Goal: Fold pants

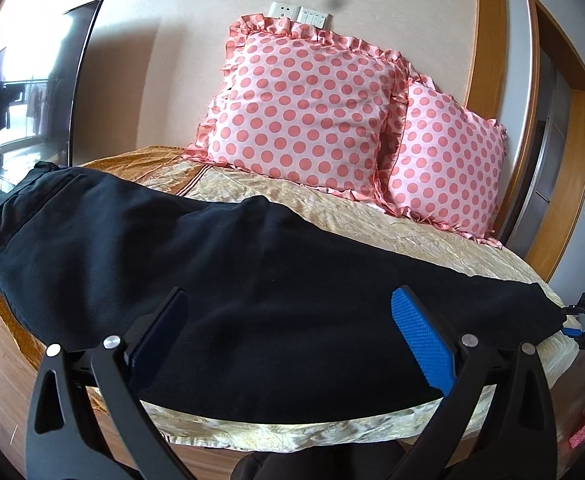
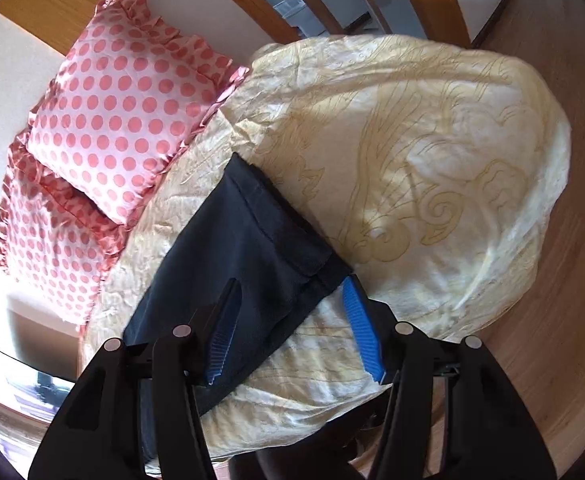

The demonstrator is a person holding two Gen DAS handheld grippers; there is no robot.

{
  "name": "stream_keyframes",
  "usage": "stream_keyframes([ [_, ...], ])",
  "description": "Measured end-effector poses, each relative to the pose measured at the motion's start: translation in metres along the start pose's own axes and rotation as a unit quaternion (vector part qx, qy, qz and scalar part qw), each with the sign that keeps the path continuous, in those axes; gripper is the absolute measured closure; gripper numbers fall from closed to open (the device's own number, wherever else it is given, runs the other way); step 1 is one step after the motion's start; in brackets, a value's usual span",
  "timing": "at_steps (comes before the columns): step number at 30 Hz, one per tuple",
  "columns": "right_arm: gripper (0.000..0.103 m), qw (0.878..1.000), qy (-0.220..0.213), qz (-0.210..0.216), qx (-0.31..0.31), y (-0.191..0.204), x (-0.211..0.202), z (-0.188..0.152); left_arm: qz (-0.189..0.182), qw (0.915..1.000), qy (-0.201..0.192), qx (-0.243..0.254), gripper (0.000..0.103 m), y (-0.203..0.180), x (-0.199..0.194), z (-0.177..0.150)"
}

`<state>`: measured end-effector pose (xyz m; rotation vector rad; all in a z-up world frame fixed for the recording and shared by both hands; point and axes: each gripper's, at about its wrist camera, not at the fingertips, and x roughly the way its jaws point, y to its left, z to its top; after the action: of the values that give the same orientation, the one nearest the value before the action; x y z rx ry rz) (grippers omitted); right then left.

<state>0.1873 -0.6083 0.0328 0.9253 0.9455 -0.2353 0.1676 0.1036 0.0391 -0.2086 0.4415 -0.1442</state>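
At the bottom of the left wrist view the left gripper (image 1: 288, 332) hangs with jaws wide, nothing between them, over the black pants (image 1: 228, 264) stretched across the middle of the frame on the cream bedspread (image 1: 372, 216). In the right wrist view the right gripper (image 2: 292, 320) straddles the hem, jaws parted and not pinching it. Beyond, two polka-dot pillows (image 1: 304, 112) lean against the wall, a dark screen (image 1: 56, 80) at upper left.
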Motion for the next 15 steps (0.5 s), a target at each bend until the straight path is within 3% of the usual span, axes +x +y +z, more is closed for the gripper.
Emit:
stream_keyframes([
  [5, 0.047, 0.999, -0.013, 0.048, 0.023, 0.001, -0.003, 0.001, -0.005, 0.9999, 0.005, -0.011, 0.002, 0.005, 0.001, 0.000],
  [7, 0.048, 0.999, -0.010, 0.026, 0.043, -0.005, 0.000, 0.000, -0.001, 1.0000, 0.001, -0.009, 0.002, 0.006, 0.000, 0.000],
  [9, 0.056, 0.998, -0.018, 0.016, 0.065, -0.009, -0.001, -0.004, 0.002, 0.9999, -0.001, -0.010, 0.002, 0.008, -0.001, -0.001],
  [12, 0.056, 0.996, -0.025, 0.005, 0.080, -0.003, -0.002, -0.014, 0.005, 0.9998, -0.003, -0.017, 0.002, 0.014, -0.003, 0.000],
  [15, 0.055, 0.994, -0.012, 0.050, 0.093, 0.001, 0.010, -0.018, 0.010, 0.9997, -0.006, -0.024, 0.002, 0.022, -0.004, 0.000],
])
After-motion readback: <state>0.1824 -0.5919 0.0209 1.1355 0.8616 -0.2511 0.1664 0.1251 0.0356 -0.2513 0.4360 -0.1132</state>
